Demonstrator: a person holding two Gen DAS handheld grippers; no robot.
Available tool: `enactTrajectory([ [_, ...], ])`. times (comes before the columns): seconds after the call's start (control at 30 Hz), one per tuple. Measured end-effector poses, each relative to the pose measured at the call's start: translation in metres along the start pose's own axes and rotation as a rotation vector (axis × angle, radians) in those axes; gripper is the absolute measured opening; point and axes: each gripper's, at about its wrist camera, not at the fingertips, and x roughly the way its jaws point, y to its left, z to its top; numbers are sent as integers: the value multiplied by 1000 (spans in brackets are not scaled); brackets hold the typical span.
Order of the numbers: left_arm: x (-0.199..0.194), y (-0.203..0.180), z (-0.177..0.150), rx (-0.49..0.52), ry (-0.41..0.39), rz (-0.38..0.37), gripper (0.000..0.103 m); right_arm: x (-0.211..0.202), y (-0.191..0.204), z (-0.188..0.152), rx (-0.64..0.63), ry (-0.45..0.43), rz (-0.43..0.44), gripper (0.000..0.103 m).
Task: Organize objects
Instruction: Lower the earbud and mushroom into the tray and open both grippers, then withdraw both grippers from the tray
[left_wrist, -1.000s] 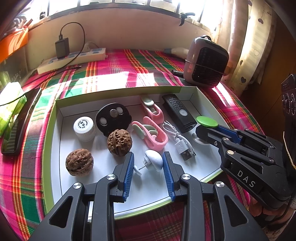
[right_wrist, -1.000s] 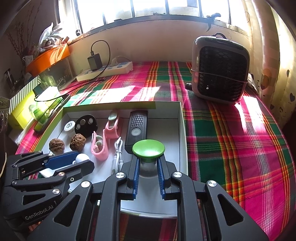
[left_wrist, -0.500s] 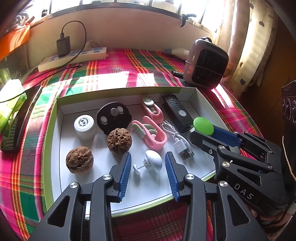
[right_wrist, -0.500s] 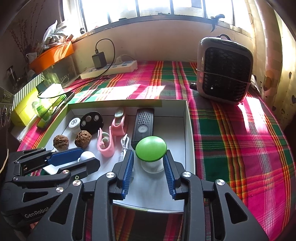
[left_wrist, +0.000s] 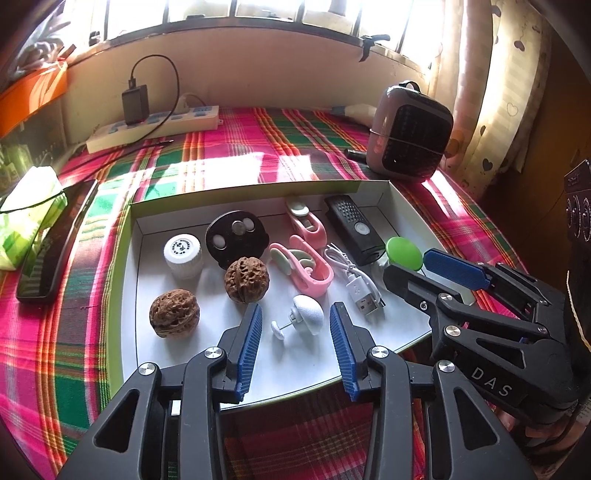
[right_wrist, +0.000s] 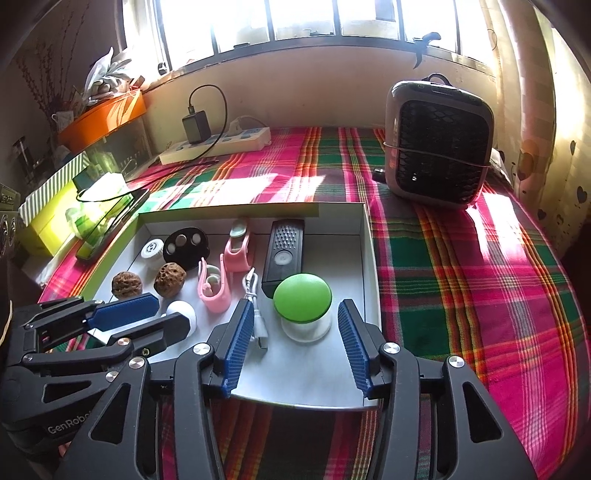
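A shallow white tray (left_wrist: 133, 280) (right_wrist: 371, 280) with a green rim lies on the plaid cloth. It holds two walnuts (left_wrist: 174, 313) (left_wrist: 246, 274), a white cap (left_wrist: 183, 251), a black disc (left_wrist: 236, 236), two pink clips (left_wrist: 308, 273), a black remote (left_wrist: 352, 229), a white USB cable (left_wrist: 354, 280), a white mushroom-shaped knob (left_wrist: 306, 314) and a green-topped jar (right_wrist: 303, 306). My left gripper (left_wrist: 295, 332) is open, its blue pads either side of the white knob. My right gripper (right_wrist: 297, 336) is open around the green-topped jar, not touching it.
A grey heater (right_wrist: 437, 142) stands at the back right. A power strip with a charger (left_wrist: 155, 123) lies at the back. A dark phone (left_wrist: 55, 243) and a green packet (left_wrist: 26, 214) lie left of the tray. Curtains hang on the right.
My right gripper has opened and let go of the green-topped jar, which now stands in the tray. My left gripper has opened wider and pulled back a little from the white knob.
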Motion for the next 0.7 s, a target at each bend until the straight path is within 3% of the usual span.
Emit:
enactTrajectory([
  [0.13,-11,-1,-2,5,-24,27,37,-8,1,-3,-2,-13,-11,56],
  [0.7,-49,-5,-28,-5,-59,106,37,-45,17,-24,-2,-22,5,57],
])
